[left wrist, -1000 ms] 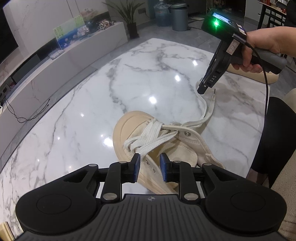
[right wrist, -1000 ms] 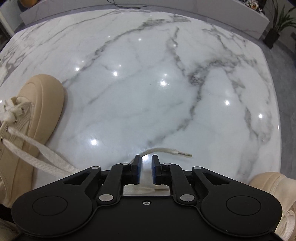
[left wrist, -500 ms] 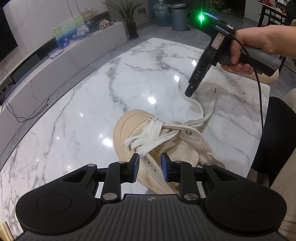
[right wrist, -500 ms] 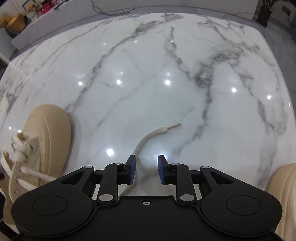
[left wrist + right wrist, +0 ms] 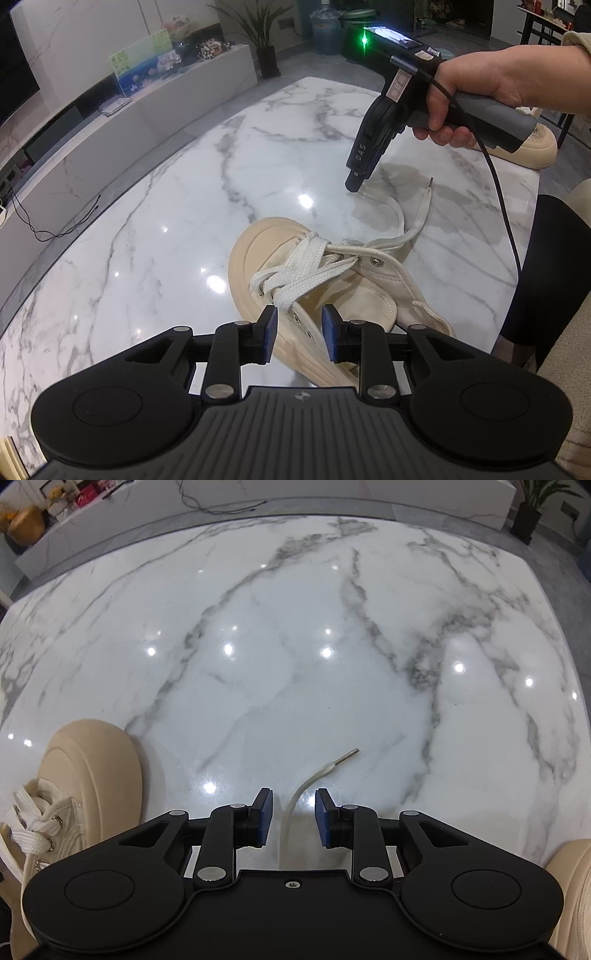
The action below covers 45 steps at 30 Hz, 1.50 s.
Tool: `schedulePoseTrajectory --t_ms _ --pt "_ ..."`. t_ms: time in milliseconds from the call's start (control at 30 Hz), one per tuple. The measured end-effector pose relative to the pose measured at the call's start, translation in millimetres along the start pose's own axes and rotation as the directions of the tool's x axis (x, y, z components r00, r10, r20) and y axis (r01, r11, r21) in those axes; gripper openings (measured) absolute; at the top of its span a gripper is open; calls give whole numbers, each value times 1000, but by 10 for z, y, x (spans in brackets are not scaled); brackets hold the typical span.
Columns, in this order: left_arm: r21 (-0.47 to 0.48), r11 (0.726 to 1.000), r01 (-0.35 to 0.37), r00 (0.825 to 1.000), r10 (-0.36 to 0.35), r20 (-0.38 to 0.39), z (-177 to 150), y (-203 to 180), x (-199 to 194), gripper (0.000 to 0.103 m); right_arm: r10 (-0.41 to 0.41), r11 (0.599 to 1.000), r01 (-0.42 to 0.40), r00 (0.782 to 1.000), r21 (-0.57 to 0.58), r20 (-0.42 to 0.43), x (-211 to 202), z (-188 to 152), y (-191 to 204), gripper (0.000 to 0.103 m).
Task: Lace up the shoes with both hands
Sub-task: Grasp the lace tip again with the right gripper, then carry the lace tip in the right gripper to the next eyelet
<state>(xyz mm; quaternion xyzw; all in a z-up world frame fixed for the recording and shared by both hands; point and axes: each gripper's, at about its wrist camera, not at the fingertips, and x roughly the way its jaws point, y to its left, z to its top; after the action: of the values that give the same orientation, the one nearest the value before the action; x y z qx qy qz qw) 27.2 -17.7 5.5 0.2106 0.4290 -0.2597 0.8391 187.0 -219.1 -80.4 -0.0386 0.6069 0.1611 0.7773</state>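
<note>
A cream canvas shoe (image 5: 255,254) lies on the marble table (image 5: 147,240), white laces (image 5: 295,266) crossed over its front eyelets. My left gripper (image 5: 300,332) hovers open over the shoe's near eyelet row, its pads not visibly pressing on it. Two loose lace ends trail right of the shoe; one (image 5: 424,206) lies free. The other (image 5: 295,801) runs between the pads of my right gripper (image 5: 293,818), its metal tip (image 5: 354,752) beyond them. That gripper's jaws are closing and stand clear of the lace. A hand holds the right gripper (image 5: 352,182) nose-down near the table.
A second cream shoe (image 5: 532,147) sits at the table's far right edge, also at the lower right of the right wrist view (image 5: 569,886). A person's dark-clad leg (image 5: 546,277) is beside the table's right edge. A low white cabinet (image 5: 147,110) runs along the left.
The right gripper has moved left across the table, opened off the lace end, and now has it centred between its pads. The left gripper and shoe have stayed put.
</note>
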Motion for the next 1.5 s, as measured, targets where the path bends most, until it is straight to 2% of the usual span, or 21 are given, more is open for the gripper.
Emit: schedulePoseTrajectory --t_ms 100,233,400,567,733,833,967,1100,1333,1433,1500 --pt "-6 1000 8 1000 -8 -4 -11 17 -10 25 1 1000 -1 1000 -24 -1 21 -25 28 3" --pt "-18 1000 19 1000 -19 -2 -23 31 -21 21 1 996 2 999 -84 32 -69 -63 111 1" --pt "-30 999 28 1000 -28 4 -35 42 -36 21 100 962 -70 990 -263 103 -436 -122 407 1" --pt "-35 999 26 1000 -26 16 -35 41 -83 21 207 855 -113 969 -506 134 -810 -277 804 1" --pt "-35 999 23 999 -22 26 -57 19 -120 21 318 665 -170 945 -727 71 -1068 -535 1185 1" --pt "-39 999 22 999 -21 27 -83 16 -149 21 322 565 -169 946 -807 27 -1119 -676 1375 1" --pt "-50 998 24 999 -22 31 -114 11 -179 21 299 463 -154 954 -873 -10 -1117 -815 1569 1" --pt "-54 998 22 999 -20 31 -141 3 -188 21 291 401 -148 956 -904 -27 -1110 -881 1670 1" --pt "-57 998 23 999 -22 26 -181 -4 -193 21 279 334 -134 960 -933 -38 -1117 -965 1759 1" --pt "-59 998 27 999 -26 20 -200 -10 -176 21 270 343 -131 962 -930 -36 -1081 -934 1773 1" --pt "-60 998 30 999 -29 17 -218 -8 -169 21 273 362 -136 961 -922 -34 -1055 -898 1794 1"
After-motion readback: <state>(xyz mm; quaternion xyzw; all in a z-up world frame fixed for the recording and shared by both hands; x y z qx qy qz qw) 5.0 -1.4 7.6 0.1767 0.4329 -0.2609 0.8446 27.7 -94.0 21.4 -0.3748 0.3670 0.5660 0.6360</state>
